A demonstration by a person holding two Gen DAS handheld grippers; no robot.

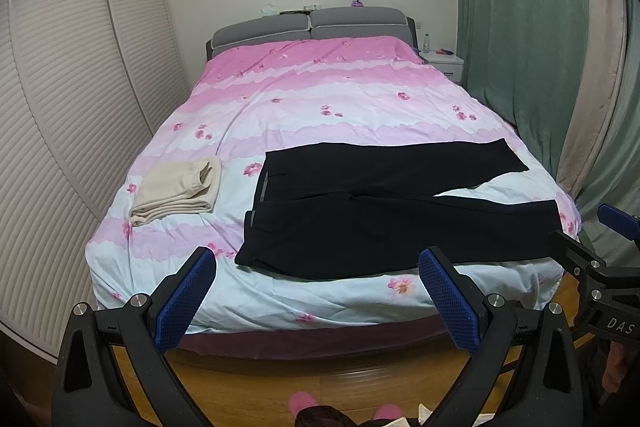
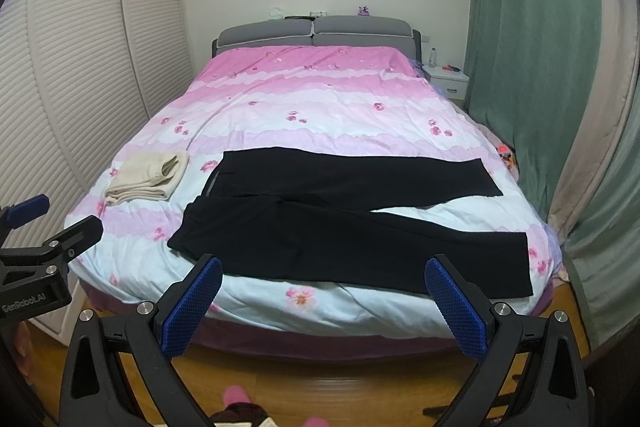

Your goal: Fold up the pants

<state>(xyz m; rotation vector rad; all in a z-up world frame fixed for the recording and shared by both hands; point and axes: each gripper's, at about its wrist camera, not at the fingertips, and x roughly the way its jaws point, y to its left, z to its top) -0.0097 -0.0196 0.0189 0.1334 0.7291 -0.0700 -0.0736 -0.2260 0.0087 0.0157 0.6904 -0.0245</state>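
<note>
Two legs on these black pants (image 1: 380, 223), spread flat across the near end of the bed (image 1: 320, 91), waistband toward the left and cuffs fanning apart on the right. Looks like soft, light, floppy cloth, so I'd guess it sags and slides when lifted; best bet is pinching the waistband corner and a cuff. Left gripper (image 1: 316, 291) and right gripper (image 2: 324, 295) both hang spread wide over the bed's foot, holding nothing. A folded beige garment (image 1: 180, 191) sits just left of them. Pocket and seam detail is lost in the black.
</note>
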